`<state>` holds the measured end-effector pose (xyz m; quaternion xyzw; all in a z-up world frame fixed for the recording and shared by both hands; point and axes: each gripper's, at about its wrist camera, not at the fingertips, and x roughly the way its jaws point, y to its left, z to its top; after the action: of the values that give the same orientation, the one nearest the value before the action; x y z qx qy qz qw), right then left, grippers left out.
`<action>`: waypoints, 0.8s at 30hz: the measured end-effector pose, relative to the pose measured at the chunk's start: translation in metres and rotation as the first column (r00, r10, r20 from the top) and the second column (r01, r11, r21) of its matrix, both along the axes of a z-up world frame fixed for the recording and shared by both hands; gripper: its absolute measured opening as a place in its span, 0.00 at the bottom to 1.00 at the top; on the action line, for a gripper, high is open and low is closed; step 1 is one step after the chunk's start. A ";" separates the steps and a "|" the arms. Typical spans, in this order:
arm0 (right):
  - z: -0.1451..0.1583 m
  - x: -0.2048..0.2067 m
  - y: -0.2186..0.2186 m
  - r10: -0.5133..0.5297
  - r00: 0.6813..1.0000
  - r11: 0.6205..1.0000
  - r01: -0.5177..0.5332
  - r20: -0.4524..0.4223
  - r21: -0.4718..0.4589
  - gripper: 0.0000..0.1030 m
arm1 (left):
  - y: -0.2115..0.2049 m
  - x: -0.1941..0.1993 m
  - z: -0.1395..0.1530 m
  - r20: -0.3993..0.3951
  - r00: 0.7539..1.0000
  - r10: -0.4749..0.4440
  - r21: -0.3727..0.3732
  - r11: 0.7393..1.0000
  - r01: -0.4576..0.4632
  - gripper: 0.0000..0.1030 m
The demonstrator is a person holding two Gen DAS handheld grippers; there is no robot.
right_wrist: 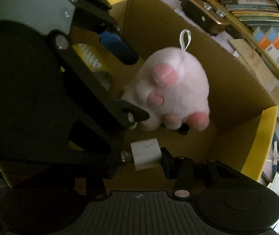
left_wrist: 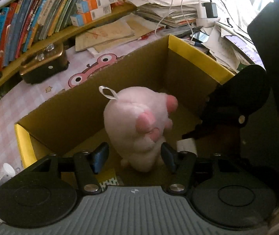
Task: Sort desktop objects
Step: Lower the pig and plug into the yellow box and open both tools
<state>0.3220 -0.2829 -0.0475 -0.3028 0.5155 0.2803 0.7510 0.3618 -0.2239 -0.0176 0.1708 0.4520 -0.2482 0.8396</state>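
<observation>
We hold both grippers down into the open cardboard box (left_wrist: pixel 194 58) in the centre of each frame, since this is where the sorted desk things collect. The pink plush toy (left_wrist: pixel 139 125) sits mid-frame inside it. Our left gripper (left_wrist: pixel 134 157) has its fingers half spread on either side of the toy's lower end; the right-hand pad (left_wrist: pixel 167 156) touches the fur, the left-hand one stands just clear, so we judge the toy barely held or just let go. Our right gripper (right_wrist: pixel 146 159), lower centre of its view, pinches a small white charger block (right_wrist: pixel 146 155) between narrowly set fingers, over the box floor.
</observation>
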 end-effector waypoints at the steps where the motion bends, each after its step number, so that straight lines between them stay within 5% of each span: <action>1: -0.001 -0.001 -0.001 -0.001 1.000 1.000 0.001 -0.005 -0.001 0.43 | 0.000 -0.001 0.000 0.000 1.000 0.001 0.000 1.000 -0.001 0.60; 9: 0.006 -0.003 0.000 -0.027 0.999 0.999 0.026 0.032 0.024 0.47 | 0.005 -0.006 0.007 0.062 0.997 0.041 0.006 0.999 -0.042 0.80; 11: 0.012 -0.007 0.000 -0.040 0.996 0.999 0.037 0.080 0.036 0.59 | 0.009 -0.009 0.012 0.067 0.996 0.050 -0.001 0.999 -0.050 0.82; 13: 0.020 -0.015 -0.004 -0.049 0.989 0.998 0.042 0.142 0.051 0.61 | 0.016 -0.017 0.021 0.081 0.995 0.056 -0.021 0.998 -0.055 0.84; 24: 0.078 -0.039 -0.032 -0.244 0.919 0.938 0.141 0.310 0.318 0.62 | 0.057 -0.070 0.081 0.229 0.954 0.196 -0.191 0.970 -0.153 0.90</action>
<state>0.2827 -0.3145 0.0303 -0.1814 0.3567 0.2192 0.8898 0.2919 -0.1666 0.0635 0.0869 0.3349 -0.1877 0.9193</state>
